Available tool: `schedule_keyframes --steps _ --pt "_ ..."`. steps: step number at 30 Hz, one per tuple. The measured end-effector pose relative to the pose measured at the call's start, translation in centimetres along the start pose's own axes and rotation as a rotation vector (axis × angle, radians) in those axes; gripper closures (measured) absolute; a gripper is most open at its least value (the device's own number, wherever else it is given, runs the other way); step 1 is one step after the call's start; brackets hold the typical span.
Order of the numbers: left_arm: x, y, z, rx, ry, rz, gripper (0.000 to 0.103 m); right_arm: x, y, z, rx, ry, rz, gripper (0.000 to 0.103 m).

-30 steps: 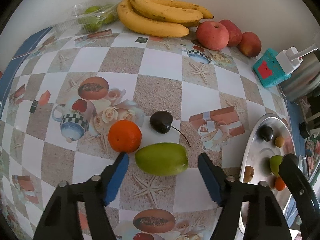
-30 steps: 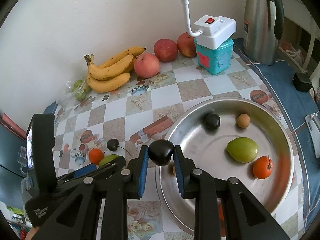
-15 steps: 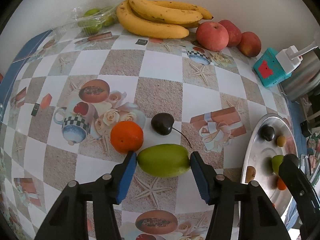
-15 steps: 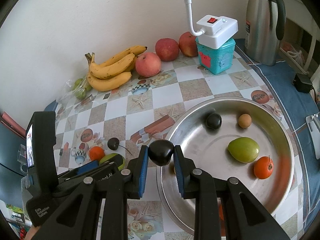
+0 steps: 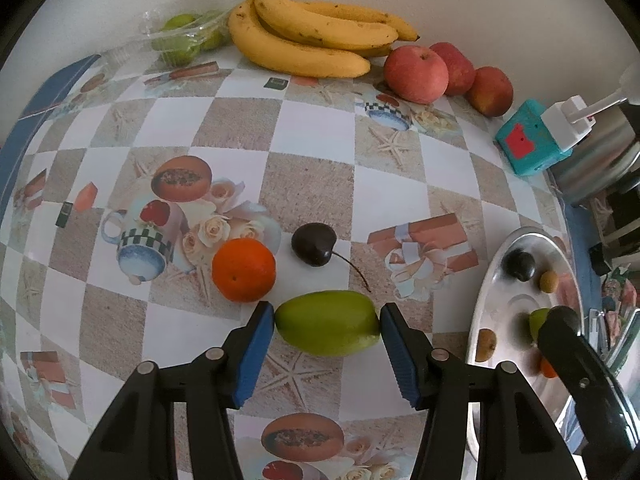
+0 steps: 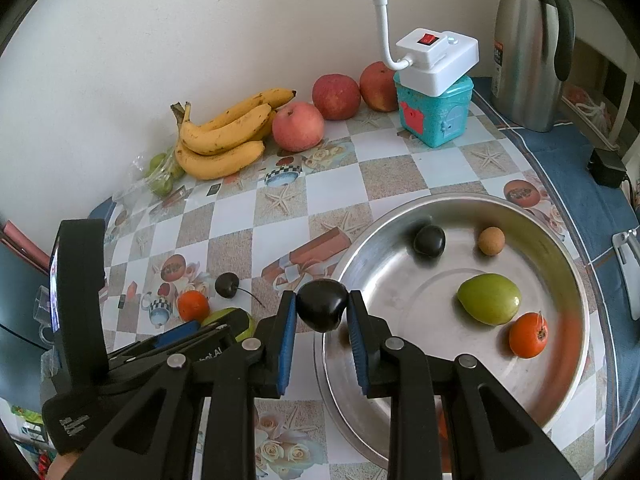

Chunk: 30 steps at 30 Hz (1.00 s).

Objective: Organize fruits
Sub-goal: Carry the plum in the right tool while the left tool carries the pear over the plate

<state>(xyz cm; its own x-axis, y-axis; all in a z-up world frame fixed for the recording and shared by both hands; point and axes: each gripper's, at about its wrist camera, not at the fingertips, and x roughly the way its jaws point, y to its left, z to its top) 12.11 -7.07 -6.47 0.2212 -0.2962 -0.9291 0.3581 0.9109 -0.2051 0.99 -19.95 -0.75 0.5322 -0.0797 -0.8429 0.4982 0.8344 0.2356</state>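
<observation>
- In your left view the right edge cuts off the steel tray [image 5: 494, 280], and the black body of your other tool covers part of the fruit in it; a small brown fruit [image 5: 487, 339] near the tray's rim is too blurred to name.
- Your left tool [image 5: 327, 322] sits low in the centre of the frame, its blue pads closed in on the two ends of the green fruit [image 5: 327, 327], which lies on the checked worktop [image 5: 308, 184]. The pads have just been closing.
- That green fruit is oblong, smooth and glossy; an orange [image 5: 244, 270] sits just beside it at upper left, with a dark stemmed cherry [image 5: 313, 243] above.
- Your right tool [image 6: 322, 312] is clamped on a dark glossy fruit [image 6: 322, 310], held over the tray's left rim [image 6: 404, 210].
</observation>
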Motion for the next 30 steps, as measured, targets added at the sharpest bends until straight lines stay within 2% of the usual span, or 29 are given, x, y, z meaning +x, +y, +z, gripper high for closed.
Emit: schedule_keyframes --steps 14,22,30 --pt "-4.1 -0.9 0.6 0.004 -0.085 -0.047 0.045 -0.4 -0.1 0.2 -0.001 -0.006 0.008 0.077" --pt "-4.6 -2.0 0.4 0.032 -0.100 -0.057 0.045 -0.4 -0.6 0.2 0.009 0.003 0.007 0.077" --pt "-4.9 -4.5 -0.3 0.099 -0.102 -0.074 0.045 -0.4 -3.6 0.2 0.092 0.018 -0.016 0.077"
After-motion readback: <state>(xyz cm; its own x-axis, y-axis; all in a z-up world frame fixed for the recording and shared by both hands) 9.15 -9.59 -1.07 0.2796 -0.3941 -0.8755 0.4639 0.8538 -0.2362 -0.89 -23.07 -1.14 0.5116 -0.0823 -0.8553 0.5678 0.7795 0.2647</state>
